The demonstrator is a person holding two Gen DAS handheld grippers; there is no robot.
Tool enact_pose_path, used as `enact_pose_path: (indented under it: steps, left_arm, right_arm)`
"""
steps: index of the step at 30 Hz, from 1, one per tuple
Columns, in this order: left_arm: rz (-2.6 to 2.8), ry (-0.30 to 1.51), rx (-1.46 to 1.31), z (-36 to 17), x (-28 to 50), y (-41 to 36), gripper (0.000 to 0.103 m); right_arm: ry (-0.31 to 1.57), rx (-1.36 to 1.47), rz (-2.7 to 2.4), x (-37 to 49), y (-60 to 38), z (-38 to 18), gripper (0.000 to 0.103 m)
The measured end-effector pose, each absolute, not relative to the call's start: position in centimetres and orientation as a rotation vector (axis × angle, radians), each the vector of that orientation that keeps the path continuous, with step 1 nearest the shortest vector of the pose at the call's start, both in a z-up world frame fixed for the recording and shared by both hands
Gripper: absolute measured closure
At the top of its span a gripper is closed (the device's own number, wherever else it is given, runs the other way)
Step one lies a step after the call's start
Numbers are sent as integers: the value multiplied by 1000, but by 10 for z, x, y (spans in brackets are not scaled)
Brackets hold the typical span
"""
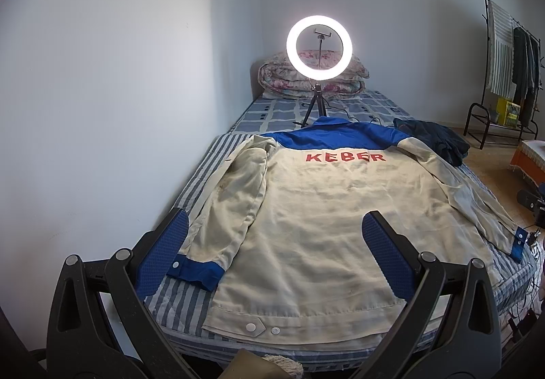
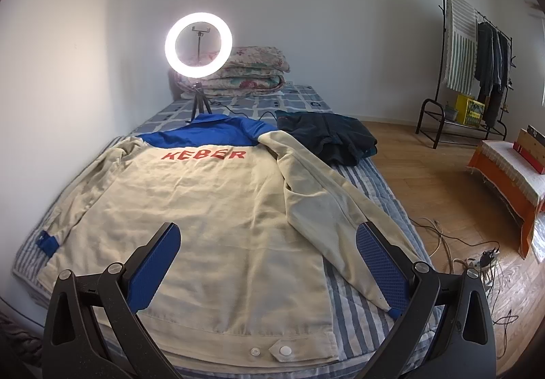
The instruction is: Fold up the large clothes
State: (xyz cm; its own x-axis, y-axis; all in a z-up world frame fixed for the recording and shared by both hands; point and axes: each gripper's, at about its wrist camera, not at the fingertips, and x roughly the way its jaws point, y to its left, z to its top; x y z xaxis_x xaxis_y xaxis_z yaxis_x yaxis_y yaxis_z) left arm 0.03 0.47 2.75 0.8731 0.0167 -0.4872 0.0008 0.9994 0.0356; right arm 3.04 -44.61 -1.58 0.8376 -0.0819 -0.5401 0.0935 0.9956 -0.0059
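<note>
One jacket (image 1: 306,225) flat on bed (image 1: 177,304) | back reads "KEBER" | left gripper (image 1: 276,253) spread | right gripper (image 2: 269,263) spread

One cream and blue jacket (image 1: 306,225) lies on one bed (image 1: 190,181), with one dark garment (image 2: 327,137) heaped nearby. One lit ring light (image 1: 319,44) stands on one small tripod (image 1: 315,106). One folded floral quilt (image 2: 252,72) sits at the far end. One clothes rack (image 2: 477,72) stands by the wall. Two snap buttons (image 2: 269,351) show on the jacket hem
</note>
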Motion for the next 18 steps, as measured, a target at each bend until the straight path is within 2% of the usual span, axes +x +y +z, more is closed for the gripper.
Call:
enact_pose_path:
  steps: [11, 18]
  left_arm:
    - [20, 513, 30, 35, 4, 11, 0]
    - [31, 516, 30, 20, 6, 13, 0]
  right_arm:
    - [563, 39, -79, 34, -446, -16, 0]
    - [557, 40, -61, 37, -441, -16, 0]
